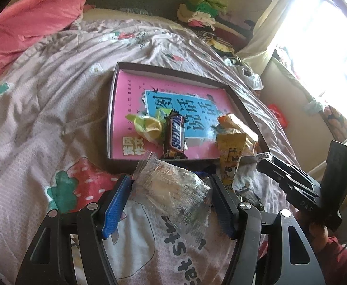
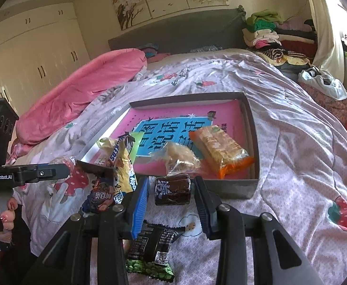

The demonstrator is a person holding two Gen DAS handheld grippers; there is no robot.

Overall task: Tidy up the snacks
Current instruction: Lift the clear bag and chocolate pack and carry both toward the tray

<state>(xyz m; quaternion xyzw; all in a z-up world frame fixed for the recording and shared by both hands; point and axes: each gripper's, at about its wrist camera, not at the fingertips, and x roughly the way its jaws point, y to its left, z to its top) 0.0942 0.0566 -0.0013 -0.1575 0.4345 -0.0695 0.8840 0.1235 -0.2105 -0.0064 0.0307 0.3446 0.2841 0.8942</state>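
on the rumpled pale-pink strawberry-print quilt (image 2: 292, 156) lies the shallow dark-walled cardboard box with a pink and blue printed floor (image 2: 249, 121), directly ahead of both grippers, its near wall closest to them. inside it, seen from the right wrist, sit an orange-ended clear pack of pale biscuits (image 2: 218, 148) towards the right wall and a clear-wrapped beige pastry (image 2: 178, 158) beside it; from the left wrist, a brown snickers bar (image 1: 174, 136) stands on its end near the front wall, with a yellow-green crumpled wrapper (image 1: 149, 127) to its left and a yellow cartoon-printed packet (image 1: 230, 156) leaning over the front right corner.

the left gripper (image 1: 171, 197) is clamped on a clear crinkly bag holding a pale bun (image 1: 173, 190), held just short of the box's near wall, long axis running forward. the right gripper (image 2: 171, 194) is closed around a small dark brown wrapped cake (image 2: 172, 190), crosswise between the jaws, also just before the near wall. below it on the quilt lies a black snack packet with a green printed end (image 2: 152, 249). both loads look equally near; a short forward carry over the wall is likely next.
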